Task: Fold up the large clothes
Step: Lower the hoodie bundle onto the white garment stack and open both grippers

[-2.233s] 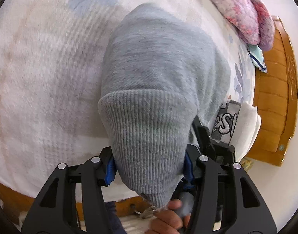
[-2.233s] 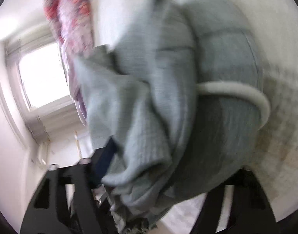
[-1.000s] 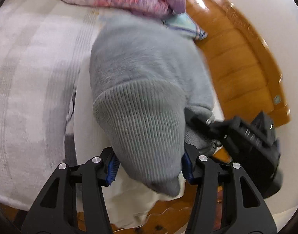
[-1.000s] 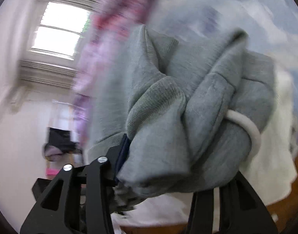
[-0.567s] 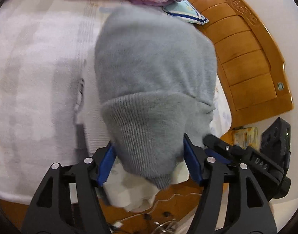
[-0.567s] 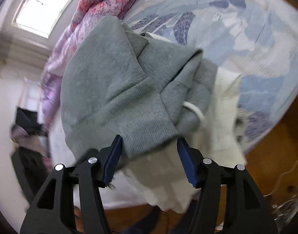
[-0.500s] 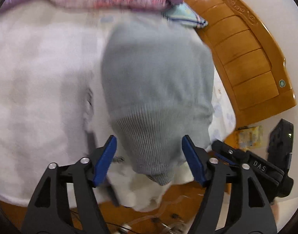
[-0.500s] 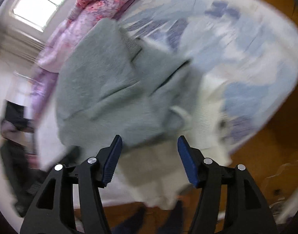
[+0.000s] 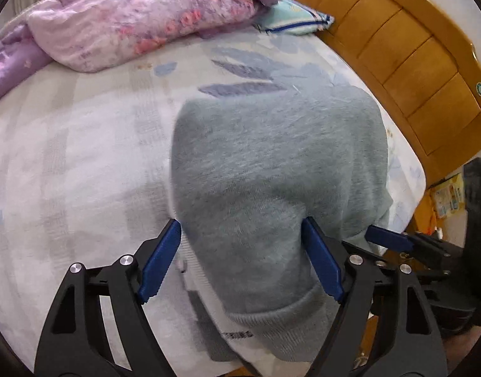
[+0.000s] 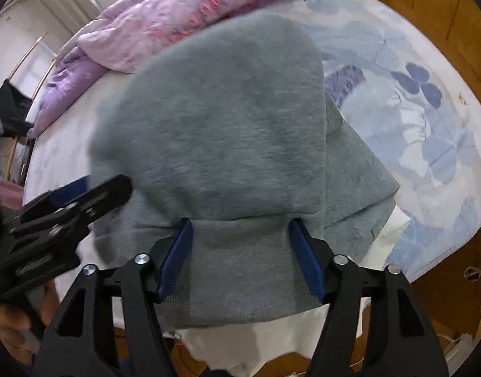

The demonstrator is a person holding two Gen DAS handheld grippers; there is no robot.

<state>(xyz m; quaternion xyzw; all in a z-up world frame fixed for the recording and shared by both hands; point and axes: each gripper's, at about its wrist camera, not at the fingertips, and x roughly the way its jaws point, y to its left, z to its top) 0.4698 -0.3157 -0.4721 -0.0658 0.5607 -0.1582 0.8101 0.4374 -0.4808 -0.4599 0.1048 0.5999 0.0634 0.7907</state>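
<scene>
Right wrist, grey sweatshirt (image 10: 228, 119) blurred, hem cropped

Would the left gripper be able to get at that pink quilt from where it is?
Probably yes. The left gripper is open, jaws still widening, and only bare bedsheet lies between it and the quilt; the grey sweater sits off to the side.

1 grey sweatshirt (image 9: 272, 169) lies folded on 1 bed (image 9: 83, 144). Under it lies 1 white garment (image 10: 272, 342). 1 pink-and-purple quilt (image 9: 140, 15) and 1 teal striped cloth (image 9: 295, 20) lie at the far edge. 1 wooden bed board (image 9: 407, 50) stands alongside. 2 grippers show: left gripper (image 9: 240, 264), right gripper (image 10: 240, 257), each with 2 blue fingers (image 9: 160, 260).
</scene>
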